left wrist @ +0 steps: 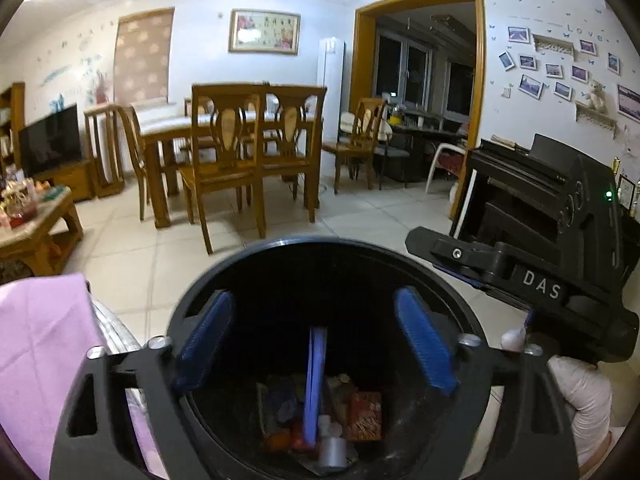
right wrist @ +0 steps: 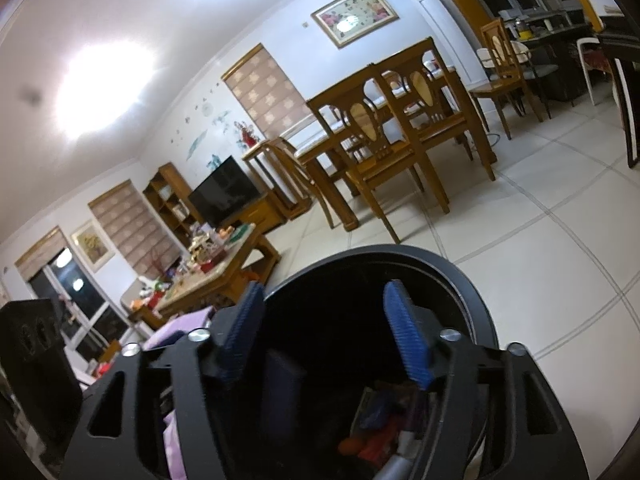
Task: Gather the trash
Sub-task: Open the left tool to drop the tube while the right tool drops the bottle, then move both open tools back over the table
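We hold both sets of tongs over the mouth of a round black trash bin (left wrist: 280, 252) standing on a pale tiled floor (left wrist: 360, 216). Our left tongs (left wrist: 316, 340) stand wide apart, their blue pads (left wrist: 424, 344) clamped on nothing. Between them, a thin blue strip (left wrist: 314, 380), blurred, hangs upright inside the bin above the rubbish. At the bottom lies a heap of trash (left wrist: 320, 420): a red printed packet (left wrist: 364, 416), something orange, a small white cylinder.

Our right tongs (right wrist: 328, 336) are also apart and empty, one blue pad (right wrist: 408, 340) over the bin's opening, the other near its rim. From the left camera, the right tool's black body (left wrist: 540, 280) sits just beside the bin, held by a hand in a white glove (left wrist: 580, 396).

A purple cloth (left wrist: 44, 344) lies left of the bin. Beyond it stand a wooden dining surface with chairs (left wrist: 224, 148), a low wooden surface (left wrist: 36, 224) cluttered with small items, and a dark television (left wrist: 50, 144).
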